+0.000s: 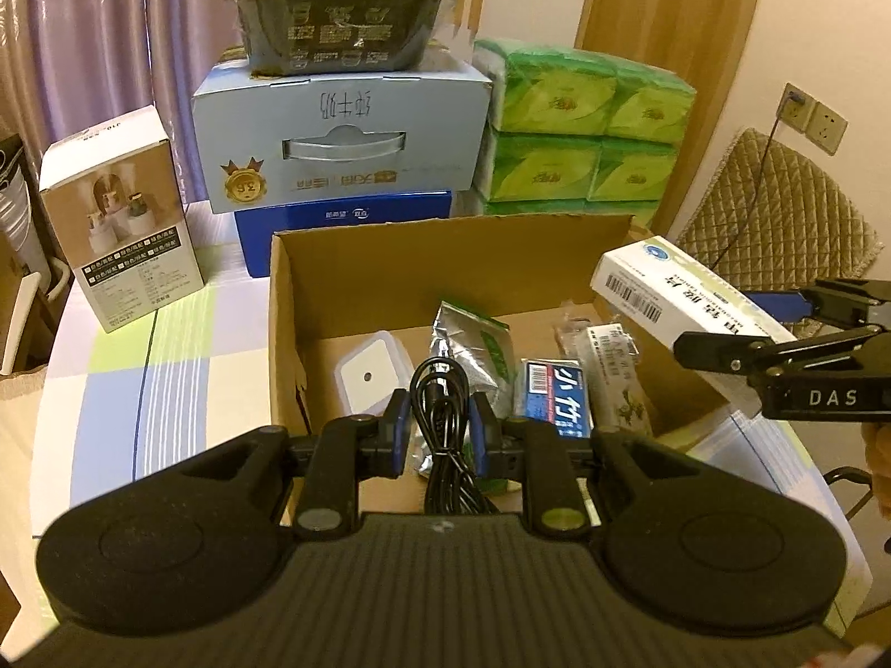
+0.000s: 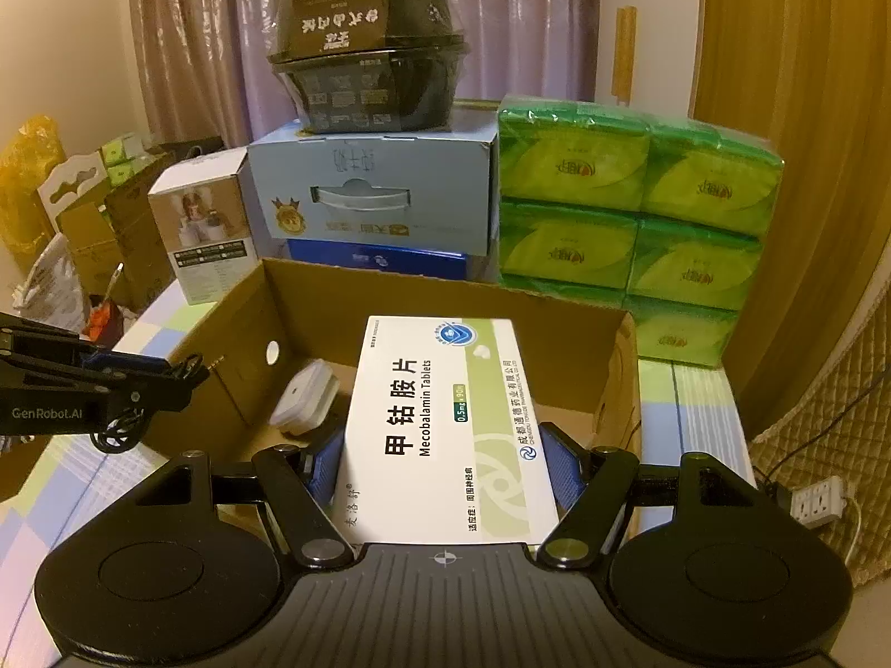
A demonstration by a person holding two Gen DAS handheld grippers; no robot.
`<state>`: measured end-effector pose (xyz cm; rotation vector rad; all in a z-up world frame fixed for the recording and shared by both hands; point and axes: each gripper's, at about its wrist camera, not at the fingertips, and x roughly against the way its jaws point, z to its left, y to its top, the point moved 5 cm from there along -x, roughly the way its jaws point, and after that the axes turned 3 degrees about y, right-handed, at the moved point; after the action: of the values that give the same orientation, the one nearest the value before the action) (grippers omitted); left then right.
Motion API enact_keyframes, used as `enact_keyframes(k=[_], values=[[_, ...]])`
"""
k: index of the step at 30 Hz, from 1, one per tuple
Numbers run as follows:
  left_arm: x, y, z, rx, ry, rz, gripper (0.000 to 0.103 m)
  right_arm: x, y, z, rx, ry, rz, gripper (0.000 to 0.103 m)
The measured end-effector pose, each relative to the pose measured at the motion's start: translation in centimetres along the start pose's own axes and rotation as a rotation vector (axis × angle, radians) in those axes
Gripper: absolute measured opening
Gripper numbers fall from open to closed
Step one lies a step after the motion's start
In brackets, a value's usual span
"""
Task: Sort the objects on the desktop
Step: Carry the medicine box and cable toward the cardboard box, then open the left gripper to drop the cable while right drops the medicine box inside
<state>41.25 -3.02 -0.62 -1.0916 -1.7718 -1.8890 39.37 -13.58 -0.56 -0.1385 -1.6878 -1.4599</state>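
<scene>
- Left gripper: its blue-padded fingers are clamped on a coiled black cable, held over the near edge of the open cardboard box.
- Right gripper: its fingers are closed on both long sides of a white-and-green medicine box printed "Mecobalamin Tablets"; the medicine box lies flat, label up, above the near right part of the cardboard box. In the left wrist view it projects over the box's right wall.
- Cardboard box, interior: a white lidded container sits at the left of the floor; beside it lie a silver-and-green foil pouch, a blue packet with white characters and a clear printed sachet, overlapping one another.
- Worktop: covered by a cloth checked in pale blue, green and white; the cardboard box rests on it.
- Left rear: a white-and-tan product carton stands upright.
- Behind the cardboard box: a dark blue box carries a pale blue handled carton, and a black instant-food bowl sits on top.
- Right rear: a stack of green tissue packs, touching the pale blue carton's side.
- Background: a mauve curtain and a wooden door.
</scene>
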Motion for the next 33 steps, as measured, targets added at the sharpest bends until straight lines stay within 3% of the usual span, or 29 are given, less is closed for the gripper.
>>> enact_keyframes(k=[15, 16, 17, 33], values=[[-3.8, 2.1, 0.2, 0.003, -0.017, 0.006, 0.018, -3.4, 0.6, 0.0, 0.0, 0.02, 0.021, 0.068], [-3.9, 2.3, 0.3, 0.004, -0.015, 0.005, 0.023, -3.5, 0.6, 0.0, -0.001, 0.021, 0.023, 0.068], [-4.1, 2.4, 0.4, 0.011, -0.006, 0.003, 0.035, -3.7, 0.6, 0.0, -0.001, 0.022, 0.024, 0.068], [-3.0, 1.5, 1.5, 0.02, 0.005, 0.003, 0.037, -3.7, 1.1, 0.2, 0.002, 0.016, 0.022, 0.068]])
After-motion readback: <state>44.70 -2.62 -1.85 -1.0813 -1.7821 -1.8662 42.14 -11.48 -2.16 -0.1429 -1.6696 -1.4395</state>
